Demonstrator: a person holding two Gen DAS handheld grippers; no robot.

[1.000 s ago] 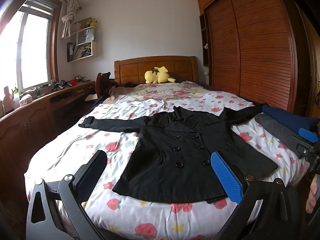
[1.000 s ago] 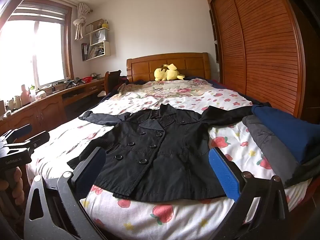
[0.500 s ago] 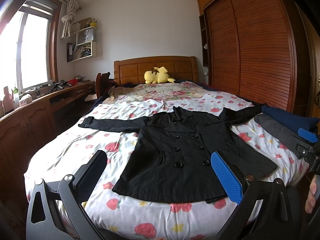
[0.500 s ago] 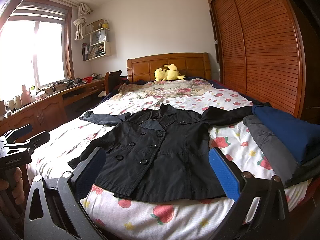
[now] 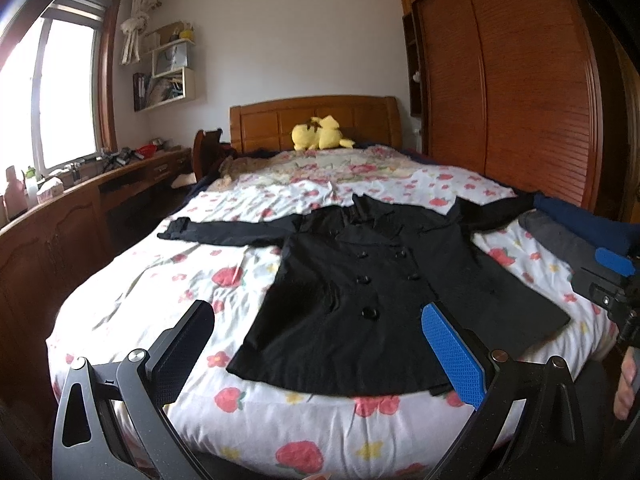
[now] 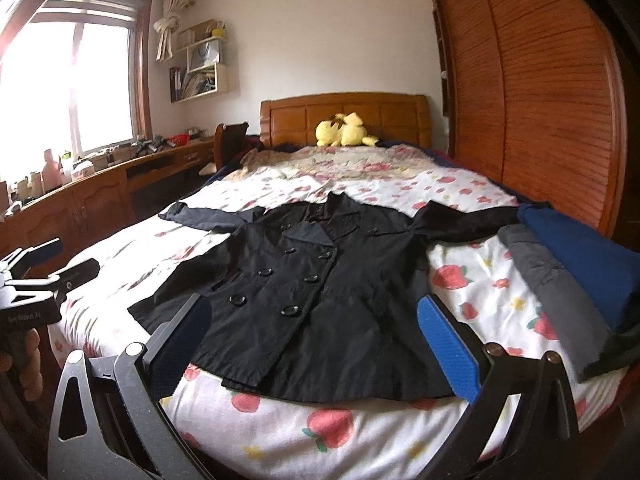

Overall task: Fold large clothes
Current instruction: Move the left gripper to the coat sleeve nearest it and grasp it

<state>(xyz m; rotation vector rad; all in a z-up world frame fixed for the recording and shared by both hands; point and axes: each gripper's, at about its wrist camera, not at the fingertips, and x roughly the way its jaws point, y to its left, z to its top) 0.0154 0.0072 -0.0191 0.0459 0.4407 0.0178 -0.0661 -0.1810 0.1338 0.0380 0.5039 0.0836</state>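
Black double-breasted coat [image 5: 360, 304] lies flat, face-up, sleeves outstretched.

Both wrist cams sit near the bed's [image 5: 120, 300] foot, facing the headboard [image 6: 344, 116]; left one's further left, both share the coat [image 5: 360, 292].

Left gripper [image 5: 318, 344], right gripper [image 6: 314, 336]: dark grey speckled frames, silver pivot screws, one black pad, one blue textured pad each.
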